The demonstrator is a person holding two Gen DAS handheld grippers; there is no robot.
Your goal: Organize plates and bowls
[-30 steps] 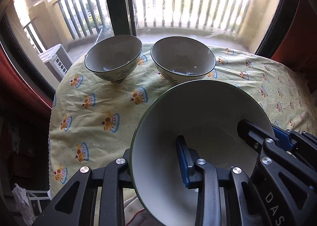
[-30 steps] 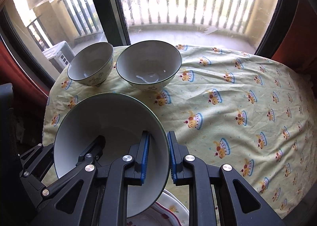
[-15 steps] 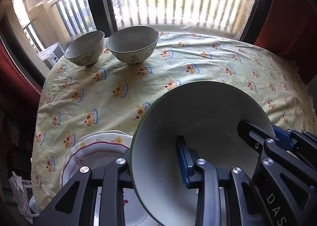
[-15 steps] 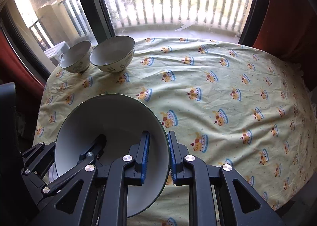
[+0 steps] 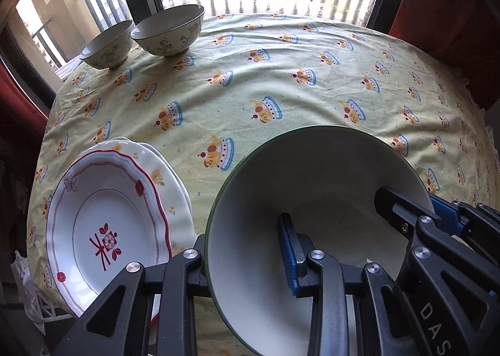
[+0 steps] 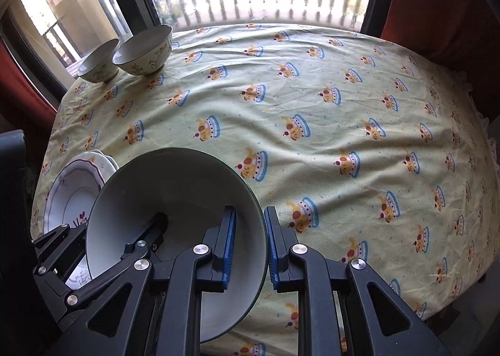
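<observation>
Flanking held bowl [image 5: 312, 199]: plates [image 5: 106, 224] (stacked), small bowls [image 5: 140, 38].

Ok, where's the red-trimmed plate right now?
In the left wrist view, the red-trimmed plate tops a plate stack at the tablecloth's near-left edge, just left of the large bowl both grippers hold.

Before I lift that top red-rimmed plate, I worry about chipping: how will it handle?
The red-rimmed plate looks like glazed ceramic: probably stiff, slippery and chip-prone. It lies on other plates at the table edge, so a push may slide it off. Its shallow, scalloped rim likely offers only a thin grip.
</observation>
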